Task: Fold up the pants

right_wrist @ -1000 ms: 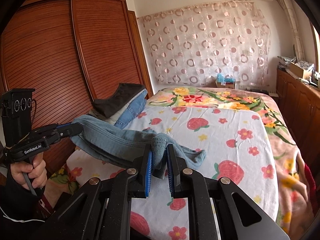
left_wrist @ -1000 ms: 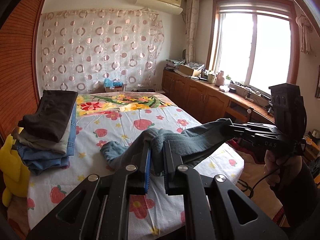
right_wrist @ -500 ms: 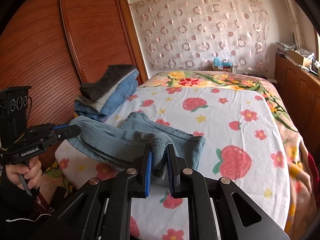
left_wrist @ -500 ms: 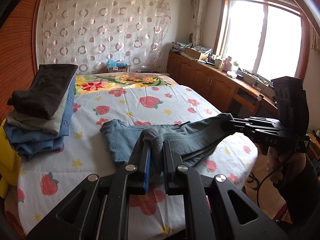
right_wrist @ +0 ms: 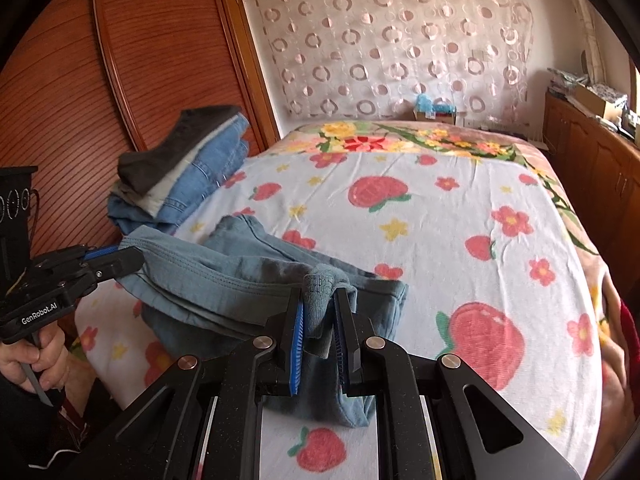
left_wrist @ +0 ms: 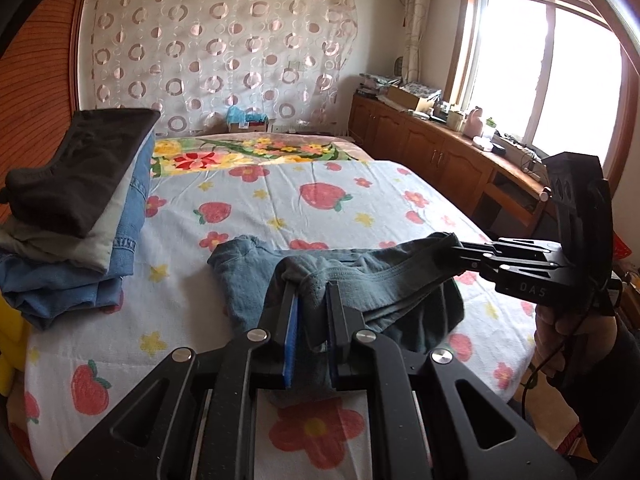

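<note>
Currently the grey-blue pants are pinched at one waistband end by the left gripper and at the other by the right gripper, both clamped tight; legs lie folded on the strawberry bedspread, near stacked clothes.

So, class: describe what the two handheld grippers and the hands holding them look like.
Both grippers, left and right, are matte black with silver bolts and blue finger pads. One body reads "GenRobot.AI", the other "DAS". Bare hands, dark sleeves, thin black cable.
</note>
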Motion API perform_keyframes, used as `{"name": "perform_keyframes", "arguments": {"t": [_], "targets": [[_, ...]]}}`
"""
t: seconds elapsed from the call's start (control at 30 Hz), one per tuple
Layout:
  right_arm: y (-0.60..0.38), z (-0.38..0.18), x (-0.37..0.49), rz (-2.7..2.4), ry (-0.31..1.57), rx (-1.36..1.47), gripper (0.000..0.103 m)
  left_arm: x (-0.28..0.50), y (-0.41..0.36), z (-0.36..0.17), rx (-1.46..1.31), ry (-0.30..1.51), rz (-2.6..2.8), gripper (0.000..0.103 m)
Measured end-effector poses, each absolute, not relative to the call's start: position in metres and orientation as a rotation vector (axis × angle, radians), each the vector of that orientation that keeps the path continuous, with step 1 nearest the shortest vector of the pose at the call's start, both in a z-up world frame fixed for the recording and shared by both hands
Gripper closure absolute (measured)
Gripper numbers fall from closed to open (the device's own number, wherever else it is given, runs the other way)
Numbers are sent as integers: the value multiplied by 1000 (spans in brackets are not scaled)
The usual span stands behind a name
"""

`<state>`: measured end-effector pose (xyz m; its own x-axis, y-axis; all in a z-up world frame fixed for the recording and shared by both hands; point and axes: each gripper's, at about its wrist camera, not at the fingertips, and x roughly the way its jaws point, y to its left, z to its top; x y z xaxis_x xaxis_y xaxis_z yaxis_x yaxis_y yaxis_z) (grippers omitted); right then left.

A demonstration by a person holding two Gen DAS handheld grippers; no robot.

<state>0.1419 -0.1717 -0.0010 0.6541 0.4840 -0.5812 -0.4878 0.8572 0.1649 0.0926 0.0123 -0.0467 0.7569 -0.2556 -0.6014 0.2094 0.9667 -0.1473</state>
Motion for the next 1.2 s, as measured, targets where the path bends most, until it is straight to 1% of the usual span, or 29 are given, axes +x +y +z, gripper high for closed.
{"name": "perform_keyframes", "arguments": {"t": [0.07,0.1,0.13,0.17,0.23,0.3,0.37,0.4,0.43,0.47,0.5,0.67,0.77,0.83,0.87,0.9,1.03,1.17,1.2], "targets": [[-169,-6,146,548,672,-13,89,96,12,-52,-69,687,-240,88],[-167,-7,148,545,680,-16,89,97,12,-54,-71,694,-241,84],[-166,-9,149,544,685,-18,89,97,12,-57,-77,700,-248,78],[-165,-10,151,541,690,-20,89,98,14,-59,-81,705,-248,75],[-164,-11,153,536,695,-21,89,97,16,-63,-84,715,-247,62],[-166,-11,154,535,696,-15,89,94,17,-65,-77,714,-248,51],[-167,-11,154,536,694,-7,89,91,19,-70,-69,725,-249,45],[-169,-9,152,539,688,-4,89,90,20,-72,-71,733,-247,36],[-170,-8,150,541,679,-2,89,89,22,-75,-75,738,-246,30],[-171,-8,149,540,670,-2,89,88,25,-78,-78,742,-246,30],[-170,-8,147,540,664,-5,84,86,27,-80,-81,749,-241,29],[-178,-8,133,503,645,-37,77,79,37,-87,-76,764,-217,29],[-186,-10,126,509,651,-45,74,76,44,-88,-78,768,-196,29],[-191,-13,122,514,668,-50,68,74,49,-86,-81,760,-190,29],[-193,-14,121,517,674,-51,63,74,52,-86,-79,761,-182,29],[-194,-15,120,523,681,-54,61,75,53,-87,-73,765,-177,29],[-192,-22,120,530,710,-91,61,85,51,-93,-40,794,-166,32],[-183,-23,128,534,744,-138,60,97,45,-96,-16,808,-174,32],[-180,-24,131,528,755,-156,60,100,43,-97,-8,809,-179,35]]}}
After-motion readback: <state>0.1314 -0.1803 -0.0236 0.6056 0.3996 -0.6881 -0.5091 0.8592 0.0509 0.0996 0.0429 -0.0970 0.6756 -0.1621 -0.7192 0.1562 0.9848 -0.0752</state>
